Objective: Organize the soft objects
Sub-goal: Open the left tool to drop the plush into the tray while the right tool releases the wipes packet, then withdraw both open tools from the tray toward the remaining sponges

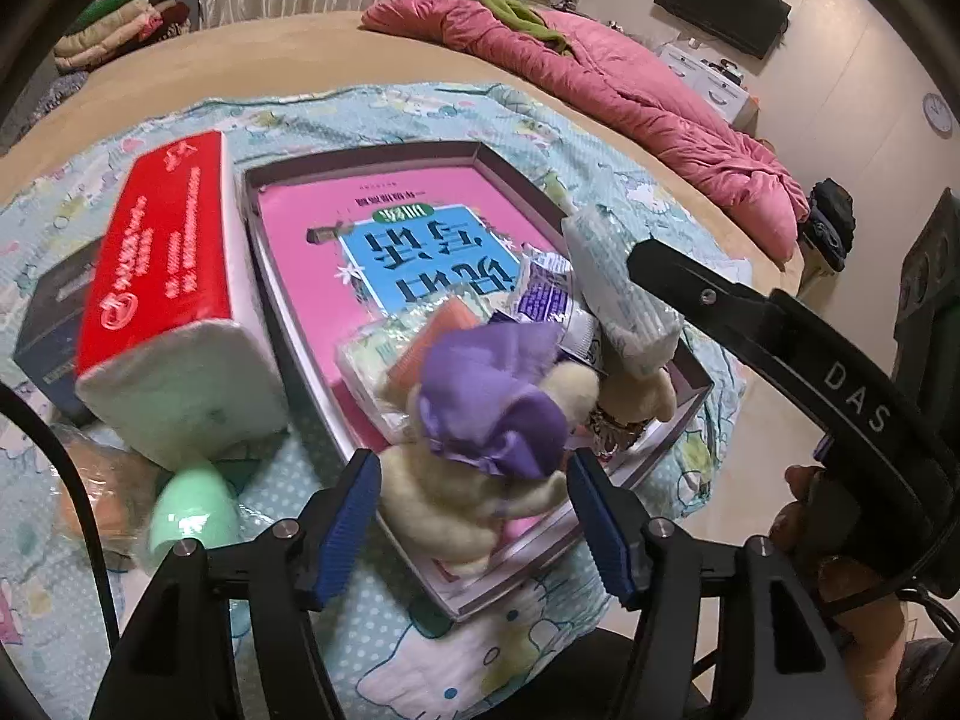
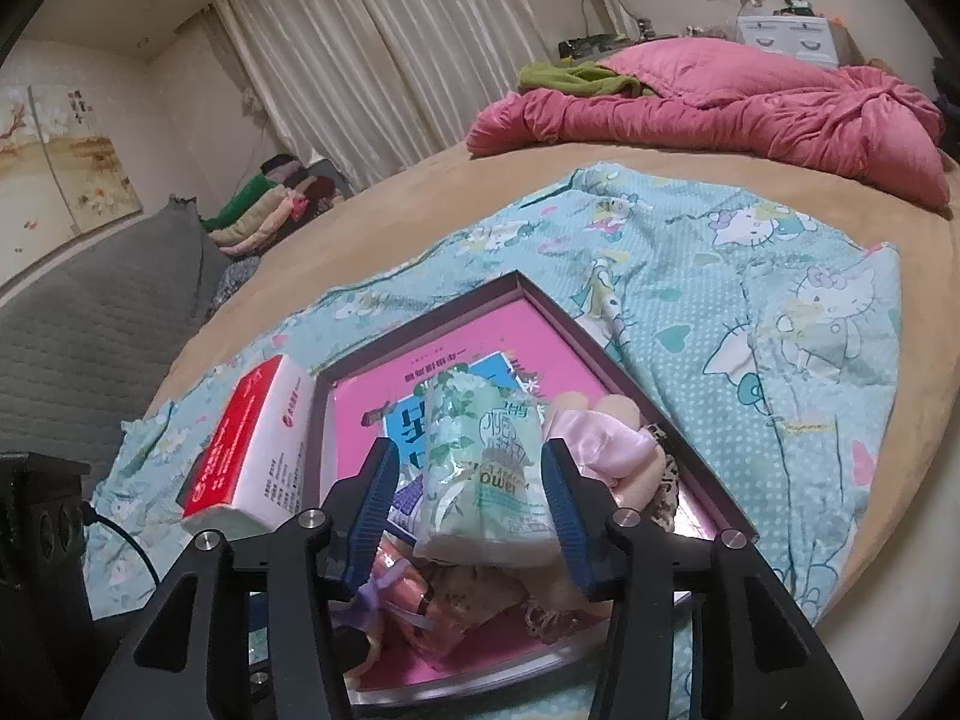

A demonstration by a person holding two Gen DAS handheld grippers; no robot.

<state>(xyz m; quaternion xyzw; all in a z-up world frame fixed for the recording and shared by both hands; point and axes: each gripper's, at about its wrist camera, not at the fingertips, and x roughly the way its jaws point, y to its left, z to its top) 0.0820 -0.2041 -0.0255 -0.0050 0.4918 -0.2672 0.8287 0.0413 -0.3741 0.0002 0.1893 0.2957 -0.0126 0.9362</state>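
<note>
A wide bed [image 2: 420, 192] carries a pale blue cartoon-print sheet [image 2: 750, 312]. On the sheet lies a shallow box [image 1: 288, 312] lined with a pink book, soft things heaped at its near end. The left claw [image 1: 474, 516] is spread around a cream plush toy with purple cloth [image 1: 492, 402], pads apart from it. The right claw [image 2: 468, 504] is spread around a green-printed tissue pack [image 2: 480, 480] atop the heap, not pressing it. A red tissue pack [image 1: 162, 276] stands just left of the box.
</note>
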